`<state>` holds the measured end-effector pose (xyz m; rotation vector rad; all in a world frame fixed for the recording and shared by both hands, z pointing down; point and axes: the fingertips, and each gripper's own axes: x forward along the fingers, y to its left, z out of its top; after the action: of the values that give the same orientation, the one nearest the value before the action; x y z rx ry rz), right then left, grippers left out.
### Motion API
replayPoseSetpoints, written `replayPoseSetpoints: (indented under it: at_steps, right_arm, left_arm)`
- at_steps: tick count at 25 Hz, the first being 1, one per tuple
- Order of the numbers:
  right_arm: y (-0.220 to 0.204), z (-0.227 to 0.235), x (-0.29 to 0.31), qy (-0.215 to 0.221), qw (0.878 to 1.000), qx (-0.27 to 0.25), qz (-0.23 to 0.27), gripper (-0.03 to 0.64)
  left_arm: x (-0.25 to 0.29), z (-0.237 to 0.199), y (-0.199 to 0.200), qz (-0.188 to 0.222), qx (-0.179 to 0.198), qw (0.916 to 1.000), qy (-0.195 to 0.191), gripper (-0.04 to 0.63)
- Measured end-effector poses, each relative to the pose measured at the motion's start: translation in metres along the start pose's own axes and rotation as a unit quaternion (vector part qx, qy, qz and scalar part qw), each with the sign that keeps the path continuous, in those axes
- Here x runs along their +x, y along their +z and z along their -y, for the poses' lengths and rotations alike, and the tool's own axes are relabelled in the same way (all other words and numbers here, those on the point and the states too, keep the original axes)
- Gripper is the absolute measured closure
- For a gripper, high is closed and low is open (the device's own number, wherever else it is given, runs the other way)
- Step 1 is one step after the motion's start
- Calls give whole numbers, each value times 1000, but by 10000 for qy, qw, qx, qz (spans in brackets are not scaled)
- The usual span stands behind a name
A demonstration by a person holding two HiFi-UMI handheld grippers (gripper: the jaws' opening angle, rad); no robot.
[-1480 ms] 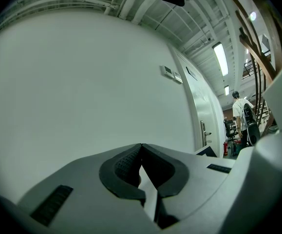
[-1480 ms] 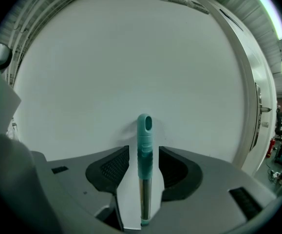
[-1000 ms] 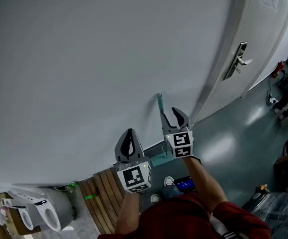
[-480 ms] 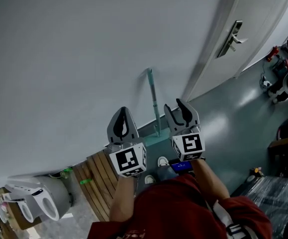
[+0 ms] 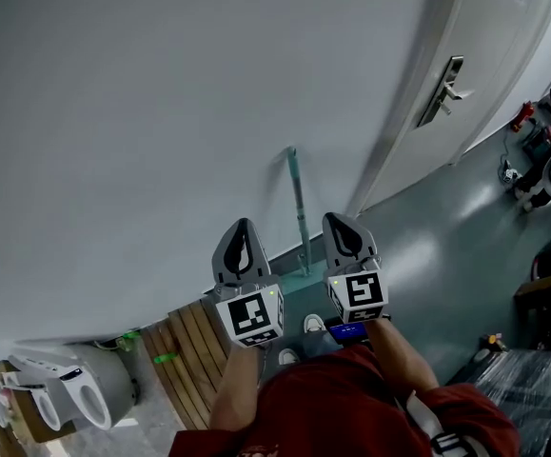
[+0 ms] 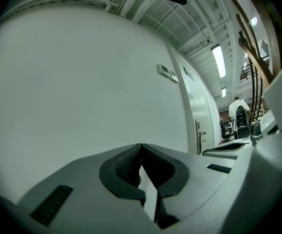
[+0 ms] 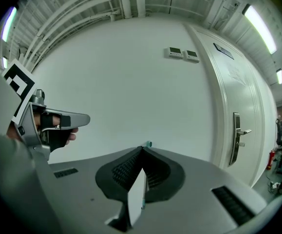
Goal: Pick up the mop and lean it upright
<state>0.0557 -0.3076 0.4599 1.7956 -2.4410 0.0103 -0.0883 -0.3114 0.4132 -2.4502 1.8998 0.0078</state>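
Head view: mop [image 5: 298, 208] leans on wall [image 5: 142, 112] between left gripper [image 5: 244, 228] and right gripper [image 5: 344, 221], both clenched, empty; door [image 5: 489, 55] further right.

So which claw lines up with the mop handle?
The right claw: its own view shows the teal mop handle just past its tips; the left claw faces bare wall.

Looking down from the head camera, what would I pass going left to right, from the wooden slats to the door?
The wooden slats → left gripper → mop handle → right gripper → door handle.
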Motion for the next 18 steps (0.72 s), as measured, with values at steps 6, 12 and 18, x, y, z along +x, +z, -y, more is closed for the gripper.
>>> replayPoseSetpoints:
  at_steps: [6, 12, 18]
  right_arm:
    - [44, -1, -9, -155, 9996, 88, 197, 599]
    - [83, -3, -16, -98, 9994, -8, 329, 600]
    - [77, -3, -16, -109, 9996, -25, 256, 600]
  left_arm:
    - [-3, -2, -2, 19, 150, 9999, -20, 581]
    - [-8, 2, 3, 2, 79, 9999, -79, 581]
    - [-11, 5, 4, -22, 67, 9999, -108, 581]
